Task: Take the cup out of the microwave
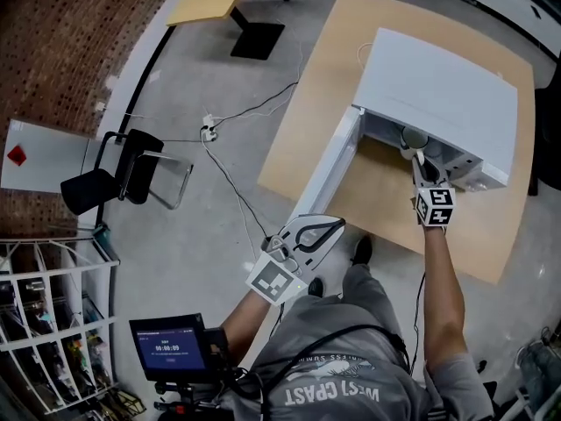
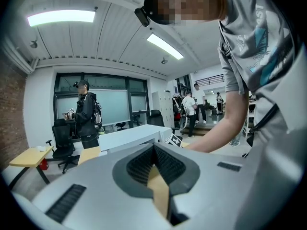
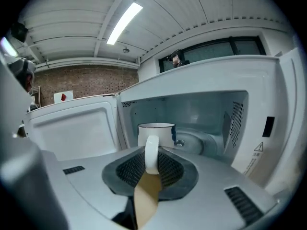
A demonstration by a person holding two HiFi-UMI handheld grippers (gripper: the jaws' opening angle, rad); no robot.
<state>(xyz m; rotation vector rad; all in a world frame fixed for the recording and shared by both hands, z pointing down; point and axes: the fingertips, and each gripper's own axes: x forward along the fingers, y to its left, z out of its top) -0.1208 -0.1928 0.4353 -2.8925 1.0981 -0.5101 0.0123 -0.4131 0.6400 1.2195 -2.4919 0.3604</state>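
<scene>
White microwave stands on a wooden table, its door swung fully open to the left in the head view. The right gripper reaches into the open front. In the right gripper view its jaws are narrowed onto the handle of the cup, with the ribbed pads pressing the handle from both sides. The cup is white with a dark rim. It stands upright at the front of the cavity, with the turntable visible behind it; whether its base rests on the floor of the oven cannot be told. The left gripper hangs off the table's near edge, close to the person's body, well apart from the microwave. Its jaws meet at the tips with nothing between them. A black chair sits on the grey floor to the left.
</scene>
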